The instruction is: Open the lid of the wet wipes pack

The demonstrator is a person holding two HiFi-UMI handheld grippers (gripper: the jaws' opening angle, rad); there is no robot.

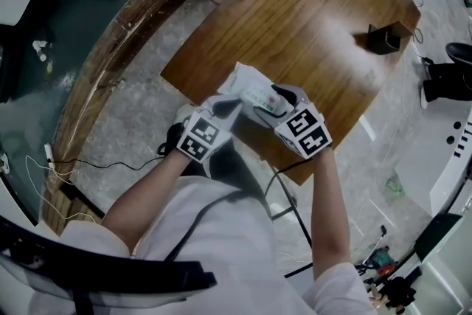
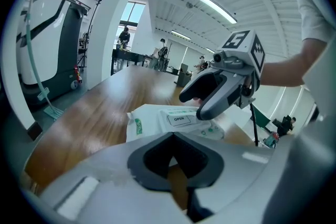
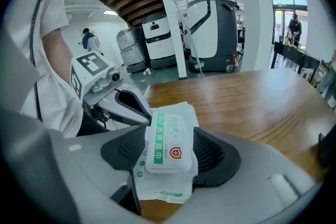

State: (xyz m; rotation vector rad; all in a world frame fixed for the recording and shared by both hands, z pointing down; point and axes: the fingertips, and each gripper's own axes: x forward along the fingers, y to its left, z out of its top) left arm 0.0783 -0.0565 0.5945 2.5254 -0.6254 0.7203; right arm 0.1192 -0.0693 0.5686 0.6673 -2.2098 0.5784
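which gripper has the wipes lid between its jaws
The right gripper: the lid sits between its jaws. The left gripper pinches an edge of the wet wipes pack.

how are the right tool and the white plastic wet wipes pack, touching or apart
Touching. The right gripper view shows the right tool closed on the white plastic wet wipes pack, both pads against its raised lid.

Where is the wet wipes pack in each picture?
Head view: the wet wipes pack sits mid-picture, at the near edge of the wooden table.
Left gripper view: the wet wipes pack is at centre, just past the jaws.
Right gripper view: the wet wipes pack is low centre, between the jaws.
Shared landmark: the wooden table under it.
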